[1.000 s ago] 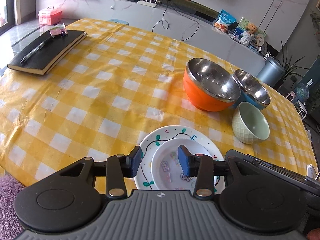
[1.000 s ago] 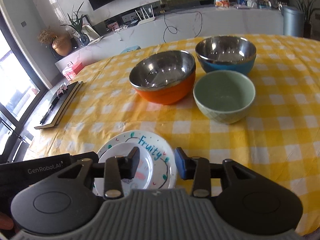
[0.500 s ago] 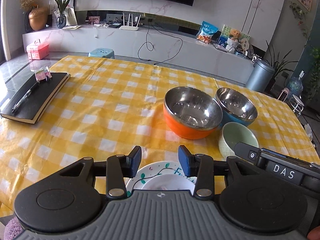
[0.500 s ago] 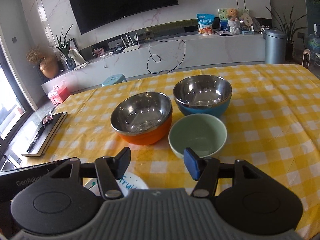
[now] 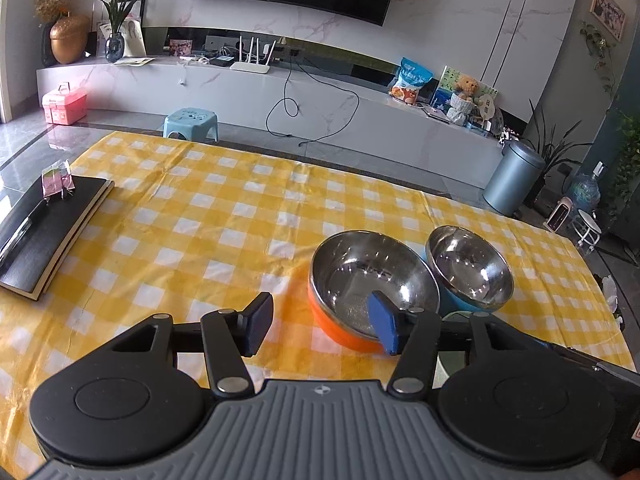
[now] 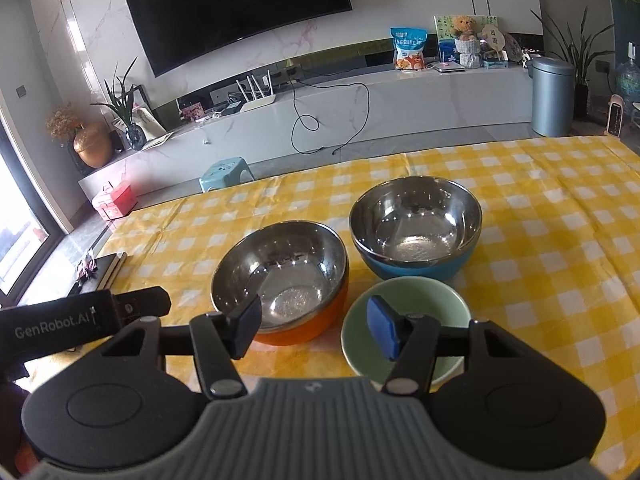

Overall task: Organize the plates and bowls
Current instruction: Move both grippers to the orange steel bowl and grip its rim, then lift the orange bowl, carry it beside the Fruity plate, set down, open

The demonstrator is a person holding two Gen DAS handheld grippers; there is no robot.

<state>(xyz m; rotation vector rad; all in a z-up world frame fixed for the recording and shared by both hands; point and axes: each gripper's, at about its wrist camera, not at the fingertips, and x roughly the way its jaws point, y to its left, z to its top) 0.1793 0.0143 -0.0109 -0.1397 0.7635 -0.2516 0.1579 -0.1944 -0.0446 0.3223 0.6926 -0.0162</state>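
Three bowls grouped toward the right end of the bench [image 5: 224, 216], on the yellow checked cloth: orange bowl [image 6: 280, 276] and blue bowl [image 6: 416, 232] side by side, nearly touching, green bowl [image 6: 404, 320] just in front of the blue one, nearer the front edge. All three upright, empty, none nested in another. No plates visible in either view, so cannot tell where they lie.

Left gripper [image 5: 320, 322] above the cloth, jaws opening, about half spread, nothing between them; orange bowl just beyond its right pad. Right gripper [image 6: 314, 328] likewise half spread, jaws empty, hanging over the near rims of the orange and green bowls.

Judged from this: bowls gathered but not yet stacked, so sorting of the bowls apparently left to do. Black notebook [image 5: 44, 232] at the left edge, well apart from the bowls.
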